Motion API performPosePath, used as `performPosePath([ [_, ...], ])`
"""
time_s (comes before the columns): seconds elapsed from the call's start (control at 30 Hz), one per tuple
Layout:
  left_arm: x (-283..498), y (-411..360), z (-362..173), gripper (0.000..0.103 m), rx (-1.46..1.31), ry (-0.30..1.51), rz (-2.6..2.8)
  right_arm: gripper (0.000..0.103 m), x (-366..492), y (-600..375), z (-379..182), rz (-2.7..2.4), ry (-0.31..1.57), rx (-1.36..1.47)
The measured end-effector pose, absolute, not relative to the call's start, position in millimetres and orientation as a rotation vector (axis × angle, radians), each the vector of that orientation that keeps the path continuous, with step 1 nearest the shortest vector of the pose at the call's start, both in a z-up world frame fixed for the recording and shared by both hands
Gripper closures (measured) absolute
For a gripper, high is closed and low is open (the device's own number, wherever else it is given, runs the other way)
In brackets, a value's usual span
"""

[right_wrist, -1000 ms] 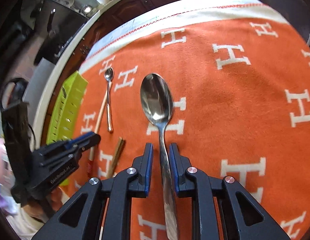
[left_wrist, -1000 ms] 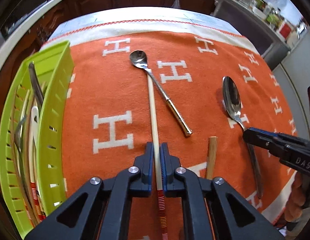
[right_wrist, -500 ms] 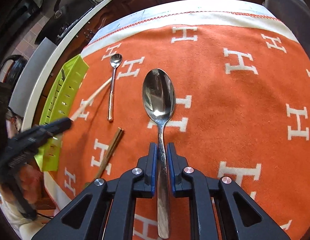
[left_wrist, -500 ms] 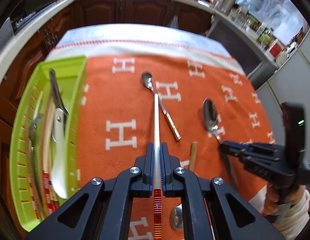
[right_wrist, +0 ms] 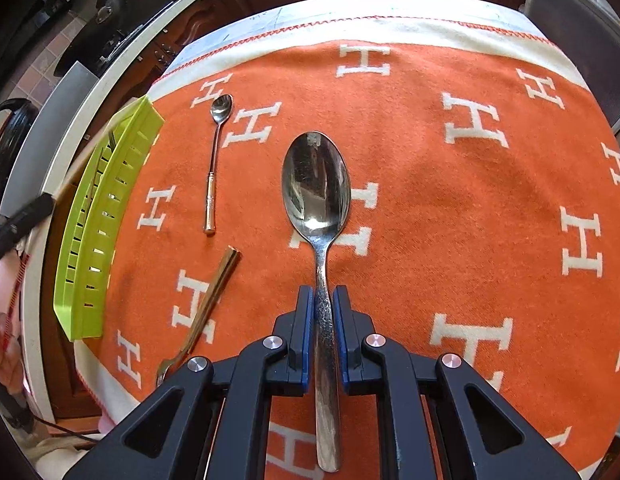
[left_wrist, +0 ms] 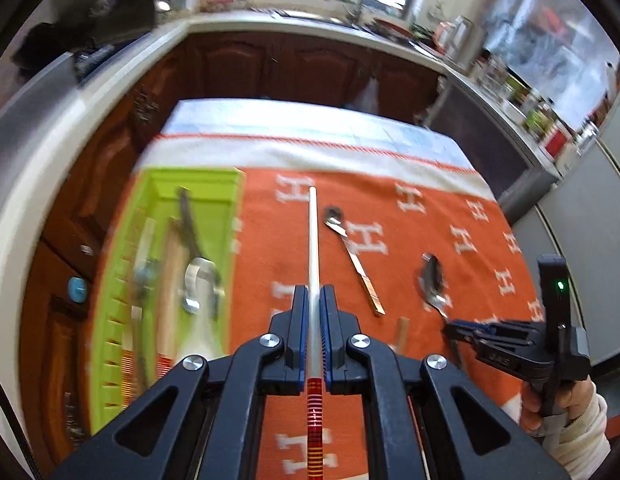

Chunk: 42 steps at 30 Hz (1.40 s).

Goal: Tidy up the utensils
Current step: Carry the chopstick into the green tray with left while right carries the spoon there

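My left gripper [left_wrist: 314, 292] is shut on a white chopstick [left_wrist: 313, 232] with a red striped end. It holds the chopstick in the air above the orange cloth [left_wrist: 390, 184], just right of the green tray [left_wrist: 235, 240]. My right gripper [right_wrist: 323, 292] is shut on the handle of a large steel spoon [right_wrist: 316, 184], whose bowl rests on the cloth [right_wrist: 450, 208]. The right gripper [left_wrist: 450, 330] and that spoon [left_wrist: 432, 284] also show at the right of the left wrist view. A small spoon [right_wrist: 214, 168] and a wooden-handled utensil [right_wrist: 214, 296] lie loose on the cloth.
The green tray [right_wrist: 94, 240] sits at the cloth's left edge and holds several utensils, blurred in the left wrist view. Dark wood cabinets and a pale counter ring the table. A person's hand in a white sleeve [left_wrist: 570, 412] holds the right gripper.
The left gripper has risen with the chopstick, lifting it off the cloth and away from the small spoon. The right jaws have closed onto the large spoon's handle.
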<state>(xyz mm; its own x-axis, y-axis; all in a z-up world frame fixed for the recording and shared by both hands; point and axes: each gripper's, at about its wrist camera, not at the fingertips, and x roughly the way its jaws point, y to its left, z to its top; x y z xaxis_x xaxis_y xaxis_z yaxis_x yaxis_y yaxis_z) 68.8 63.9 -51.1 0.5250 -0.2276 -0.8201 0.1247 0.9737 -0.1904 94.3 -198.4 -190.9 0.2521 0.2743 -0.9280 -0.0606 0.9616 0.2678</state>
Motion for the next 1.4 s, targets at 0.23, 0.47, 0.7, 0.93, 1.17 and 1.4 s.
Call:
performPosePath([
  [0.23,79.4,112.4,-61.0,0.100,-0.088,1.013,-0.033,0.094,89.6,-183.4,-187.4,0.180,1.271,0.084],
  [0.47,81.9,129.9,-88.4,0.099,-0.066,1.061,0.034,0.095,74.6,-164.8,-178.5,0.141,1.196,0.015],
  [0.7,85.3,129.2,-96.0,0.099,-0.073,1.094,0.027,0.095,70.8,-168.5,-148.4,0.172,1.156,0.109],
  [0.93,85.3,134.3,-94.2,0.091,-0.107,1.108,0.017,0.095,74.5,-152.9,-105.4,0.276,1.113,0.208],
  [1.17,81.0,138.7,-75.3,0.087,-0.093,1.051,0.026,0.103,92.3,-86.9,-64.1,0.377,1.045,0.176],
  [1.4,81.1,153.6,-66.0,0.087,-0.142,1.035,0.032,0.103,123.1,-61.2,-78.2,0.383,1.112,0.196],
])
